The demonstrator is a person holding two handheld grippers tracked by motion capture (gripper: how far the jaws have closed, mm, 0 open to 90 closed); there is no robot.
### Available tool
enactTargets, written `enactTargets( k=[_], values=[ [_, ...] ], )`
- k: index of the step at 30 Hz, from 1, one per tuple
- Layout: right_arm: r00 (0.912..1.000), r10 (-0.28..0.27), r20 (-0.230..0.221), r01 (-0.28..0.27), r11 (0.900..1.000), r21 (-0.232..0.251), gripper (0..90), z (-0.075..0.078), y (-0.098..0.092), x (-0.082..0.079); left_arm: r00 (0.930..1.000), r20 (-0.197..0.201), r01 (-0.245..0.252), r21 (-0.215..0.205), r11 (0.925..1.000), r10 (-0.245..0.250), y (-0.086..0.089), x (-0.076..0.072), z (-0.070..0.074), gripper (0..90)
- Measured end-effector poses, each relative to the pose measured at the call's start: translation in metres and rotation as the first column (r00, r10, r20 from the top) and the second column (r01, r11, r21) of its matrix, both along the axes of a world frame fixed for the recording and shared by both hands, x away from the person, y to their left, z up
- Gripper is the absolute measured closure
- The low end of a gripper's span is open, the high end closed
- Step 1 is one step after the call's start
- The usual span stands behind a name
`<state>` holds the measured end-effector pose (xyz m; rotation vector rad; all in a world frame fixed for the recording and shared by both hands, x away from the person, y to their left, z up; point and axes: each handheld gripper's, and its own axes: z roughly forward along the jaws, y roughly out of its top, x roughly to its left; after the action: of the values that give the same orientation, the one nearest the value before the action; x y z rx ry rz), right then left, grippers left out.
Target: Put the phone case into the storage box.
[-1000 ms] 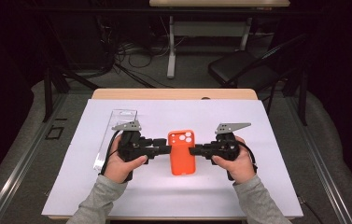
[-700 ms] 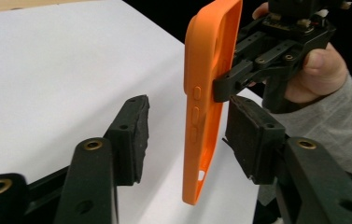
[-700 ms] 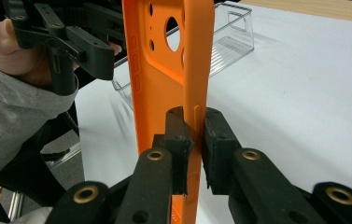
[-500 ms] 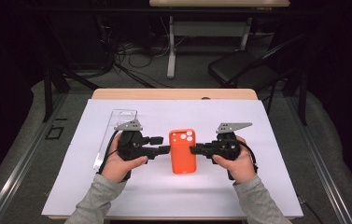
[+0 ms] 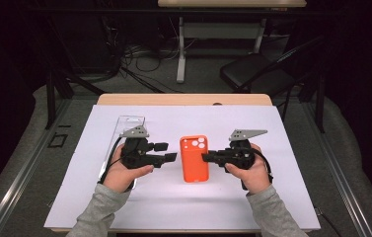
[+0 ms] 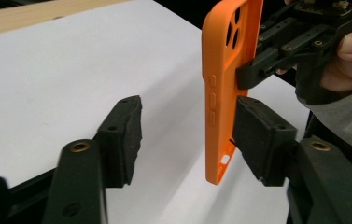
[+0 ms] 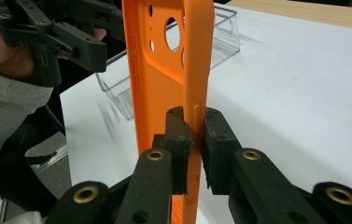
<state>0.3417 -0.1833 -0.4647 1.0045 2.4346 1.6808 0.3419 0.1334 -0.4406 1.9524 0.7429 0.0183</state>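
Right fingers [image 7: 196,140] pinch the orange phone case [image 5: 194,159] edge; left fingers [image 6: 192,140] just opened, straddling it unpressed

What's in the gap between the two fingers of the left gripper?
Nothing but white table cover, in the left gripper view. The orange phone case stands against the far finger, outside the gap.

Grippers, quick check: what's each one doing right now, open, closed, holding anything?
Left gripper: open, jaws just widened; the orange phone case stands between them, one pad apart from it.
Right gripper: shut on the orange phone case's edge.
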Motion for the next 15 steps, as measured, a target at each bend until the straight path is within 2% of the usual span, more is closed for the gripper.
enactTargets(
  k=[6, 12, 15],
  values=[
    [0.9999, -0.013, 0.010, 0.013, 1.000, 0.009, 81.9, 0.000, 0.000, 0.000, 0.9987, 0.041, -0.032, 0.033, 0.9989, 0.031, 0.002, 0.001, 0.001, 43.7],
    [0.9994, -0.027, 0.021, 0.027, 1.000, 0.010, 81.9, 0.000, 0.000, -0.001, 0.9929, 0.073, -0.095, 0.027, 0.9951, 0.093, 0.008, 0.002, 0.003, 42.7],
    [0.9989, -0.035, 0.032, 0.035, 0.999, 0.006, 81.9, 0.001, 0.002, -0.001, 0.9913, 0.078, -0.108, 0.024, 0.9939, 0.106, 0.011, 0.002, 0.005, 42.3]
  ],
)
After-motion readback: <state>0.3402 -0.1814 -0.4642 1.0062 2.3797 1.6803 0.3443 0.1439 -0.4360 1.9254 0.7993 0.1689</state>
